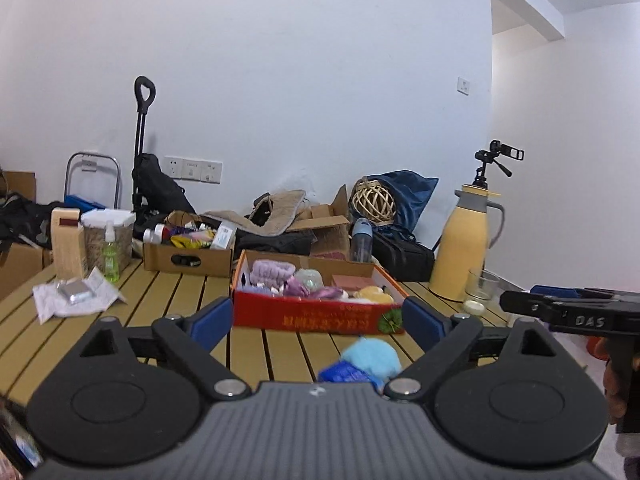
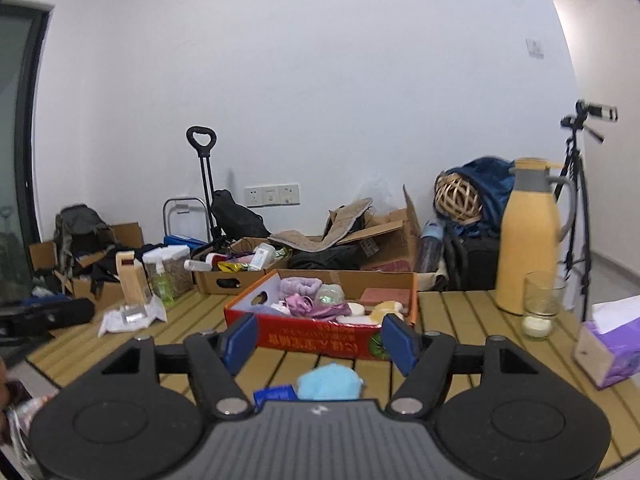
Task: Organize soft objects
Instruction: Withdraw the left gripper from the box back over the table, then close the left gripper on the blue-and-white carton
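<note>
Two grippers are level over the slatted wooden table [image 2: 452,312]: the left gripper [image 1: 318,320] and the right gripper [image 2: 320,338] each stand with blue pads wide apart and nothing held between them. At 6 o'clock within each gripper's span, a light-blue soft object [image 2: 329,381] lies on the slats beside a small blue packet [image 2: 276,393], touching neither set of pads. At 12 o'clock beyond it sits the red cardboard box [image 2: 320,340] containing purple, white and yellow soft items, with a yellow thermos jug [image 2: 528,240] and a glass [image 2: 542,304] at 2 o'clock and a purple tissue box [image 2: 610,354] at 3 o'clock.
</note>
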Demonstrator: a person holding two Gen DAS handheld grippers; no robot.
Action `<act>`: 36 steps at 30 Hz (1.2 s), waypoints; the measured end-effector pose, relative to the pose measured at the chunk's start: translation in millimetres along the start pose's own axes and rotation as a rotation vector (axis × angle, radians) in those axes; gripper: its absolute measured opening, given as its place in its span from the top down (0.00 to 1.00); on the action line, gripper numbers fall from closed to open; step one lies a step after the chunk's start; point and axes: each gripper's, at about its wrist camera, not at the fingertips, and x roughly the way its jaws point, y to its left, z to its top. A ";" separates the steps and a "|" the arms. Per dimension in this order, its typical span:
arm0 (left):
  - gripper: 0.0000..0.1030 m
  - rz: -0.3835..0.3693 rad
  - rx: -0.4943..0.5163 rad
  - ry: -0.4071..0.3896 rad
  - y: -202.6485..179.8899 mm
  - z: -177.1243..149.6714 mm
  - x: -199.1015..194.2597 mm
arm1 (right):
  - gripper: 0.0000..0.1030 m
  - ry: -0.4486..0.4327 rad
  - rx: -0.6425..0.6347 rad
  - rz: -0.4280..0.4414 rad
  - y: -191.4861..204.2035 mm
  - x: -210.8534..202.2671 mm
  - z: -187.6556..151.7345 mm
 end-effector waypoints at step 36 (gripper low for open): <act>0.40 -0.141 -0.058 0.324 20.5 -66.4 222.3 | 0.46 0.354 0.213 0.136 6.5 116.7 -105.7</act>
